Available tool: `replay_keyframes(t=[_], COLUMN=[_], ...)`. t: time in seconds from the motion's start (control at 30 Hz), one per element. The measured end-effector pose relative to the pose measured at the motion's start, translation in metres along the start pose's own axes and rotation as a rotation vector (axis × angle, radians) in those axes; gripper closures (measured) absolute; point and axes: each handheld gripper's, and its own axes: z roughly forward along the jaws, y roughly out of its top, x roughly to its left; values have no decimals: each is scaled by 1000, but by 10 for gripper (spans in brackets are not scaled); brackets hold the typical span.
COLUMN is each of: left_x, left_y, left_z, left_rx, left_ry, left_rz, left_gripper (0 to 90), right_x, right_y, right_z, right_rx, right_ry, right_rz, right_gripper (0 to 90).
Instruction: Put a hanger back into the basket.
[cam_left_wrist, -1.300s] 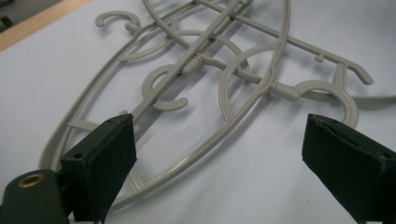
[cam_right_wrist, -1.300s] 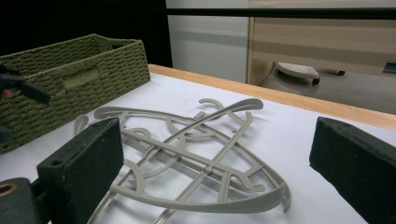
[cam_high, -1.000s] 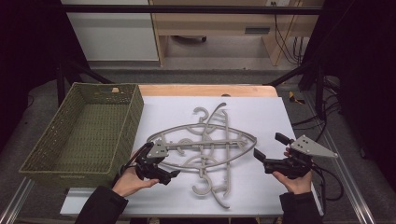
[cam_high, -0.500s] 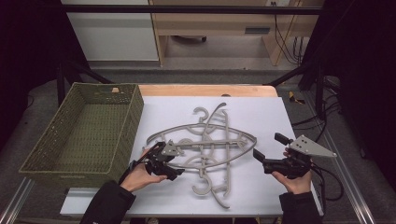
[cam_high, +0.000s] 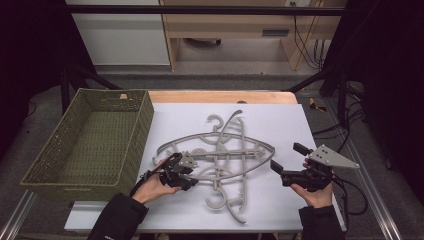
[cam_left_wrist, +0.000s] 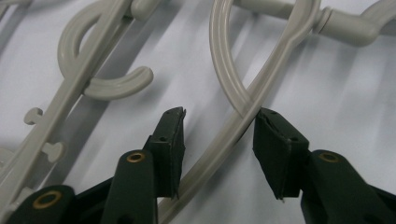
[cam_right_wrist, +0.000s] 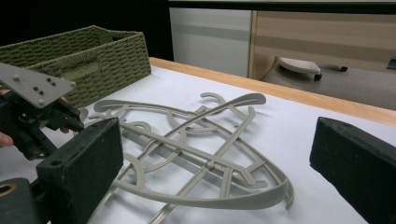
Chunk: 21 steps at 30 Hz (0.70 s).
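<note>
The left gripper (cam_left_wrist: 217, 123) is closing around a hanger (cam_left_wrist: 233, 93) arm without pinching it yet, so lifting into the basket (cam_high: 80, 165) at the table's left edge remains.

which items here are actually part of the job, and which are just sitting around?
In the job:
- pile of grey plastic clothes hangers, one arm between the left gripper pads, which have just been closing
- left gripper
- right gripper, open, beside the pile

Just lying about:
- green woven basket, nothing visible inside
- white table mat
- wooden table edge
</note>
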Motion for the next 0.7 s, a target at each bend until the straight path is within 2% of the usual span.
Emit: replay_keyframes(t=[0.2,0.23,0.33,0.5,0.7], left_x=[-2,-2,-6,-11,-19], left_y=[0,0,0,3,6], left_z=[2,2,2,0,0], left_rx=[16,28,18,30,27], left_ry=[4,8,5,5,24], left_rz=[15,30,35,61,90], left_gripper=[611,620,664,718,792], right_x=[0,0,0,0,0], right_y=[0,0,0,0,0], right_z=[1,1,1,-1,0], right_rx=[1,1,5,0,1], right_ry=[2,2,1,1,2], right_rz=[-4,-5,-2,1,0], right_gripper=[29,29,29,30,30])
